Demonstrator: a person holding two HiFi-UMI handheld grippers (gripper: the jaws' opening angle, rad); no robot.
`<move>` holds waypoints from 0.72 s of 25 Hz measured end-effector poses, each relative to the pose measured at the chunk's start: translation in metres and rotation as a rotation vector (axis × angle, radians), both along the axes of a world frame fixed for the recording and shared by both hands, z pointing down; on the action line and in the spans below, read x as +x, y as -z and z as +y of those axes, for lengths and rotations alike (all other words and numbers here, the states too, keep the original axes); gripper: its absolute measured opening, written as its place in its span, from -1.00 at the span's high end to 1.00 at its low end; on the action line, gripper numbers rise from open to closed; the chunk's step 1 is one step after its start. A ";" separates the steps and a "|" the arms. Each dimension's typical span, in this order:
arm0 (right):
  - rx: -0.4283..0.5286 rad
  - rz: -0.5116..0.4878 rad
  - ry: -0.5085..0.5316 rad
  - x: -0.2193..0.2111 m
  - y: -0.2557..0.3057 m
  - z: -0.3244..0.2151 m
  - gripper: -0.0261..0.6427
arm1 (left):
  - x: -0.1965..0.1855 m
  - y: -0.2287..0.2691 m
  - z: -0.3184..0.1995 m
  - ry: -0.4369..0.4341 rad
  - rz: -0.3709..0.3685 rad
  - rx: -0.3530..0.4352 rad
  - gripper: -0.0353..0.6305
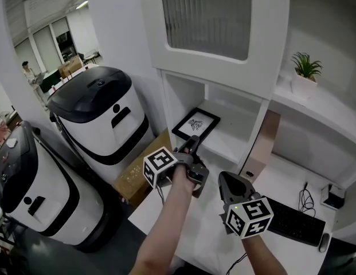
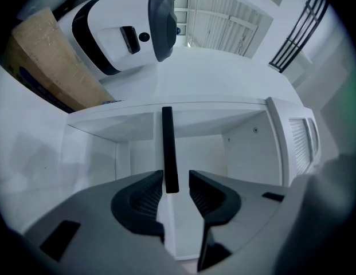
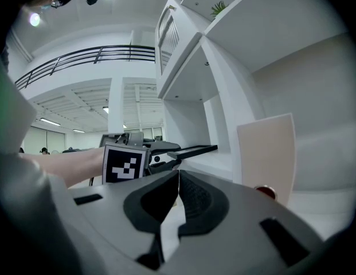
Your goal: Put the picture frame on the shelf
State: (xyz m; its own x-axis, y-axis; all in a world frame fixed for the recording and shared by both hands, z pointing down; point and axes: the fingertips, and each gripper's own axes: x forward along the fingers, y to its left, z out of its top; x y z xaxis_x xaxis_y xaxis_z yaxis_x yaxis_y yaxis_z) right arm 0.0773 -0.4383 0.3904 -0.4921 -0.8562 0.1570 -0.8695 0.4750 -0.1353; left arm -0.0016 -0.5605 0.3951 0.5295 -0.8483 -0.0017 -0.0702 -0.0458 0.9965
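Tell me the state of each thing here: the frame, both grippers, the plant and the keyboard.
Frame: lying flat, face up, in the shelf compartment.
Left gripper: open, jaws either side of the frame's near edge, not pressing on it.
Right gripper: shut, empty, held back from the shelf.
Plant: upright in its pot.
Keyboard: lying flat on the desk.

Picture frame point(image 1: 196, 124) in the shelf point(image 1: 238, 145) compartment, near edge between jaws of the left tool point(image 1: 193, 144)
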 end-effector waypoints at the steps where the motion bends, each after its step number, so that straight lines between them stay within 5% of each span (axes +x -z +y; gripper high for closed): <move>1: 0.001 0.000 0.000 0.000 0.000 0.001 0.92 | 0.000 0.000 0.001 -0.001 0.000 0.000 0.52; 13: 0.011 0.003 -0.001 -0.002 0.005 0.009 0.92 | -0.014 0.003 0.018 0.018 -0.029 0.007 0.52; 18: 0.017 0.004 0.001 -0.005 0.007 0.015 0.92 | -0.018 0.004 0.027 0.013 -0.118 0.045 0.51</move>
State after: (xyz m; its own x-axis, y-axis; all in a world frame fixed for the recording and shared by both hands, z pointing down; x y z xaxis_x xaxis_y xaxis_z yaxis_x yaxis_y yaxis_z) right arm 0.0722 -0.4234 0.3831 -0.4925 -0.8582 0.1448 -0.8695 0.4782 -0.1236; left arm -0.0197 -0.5337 0.3910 0.5172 -0.8556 0.0216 -0.1875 -0.0887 0.9783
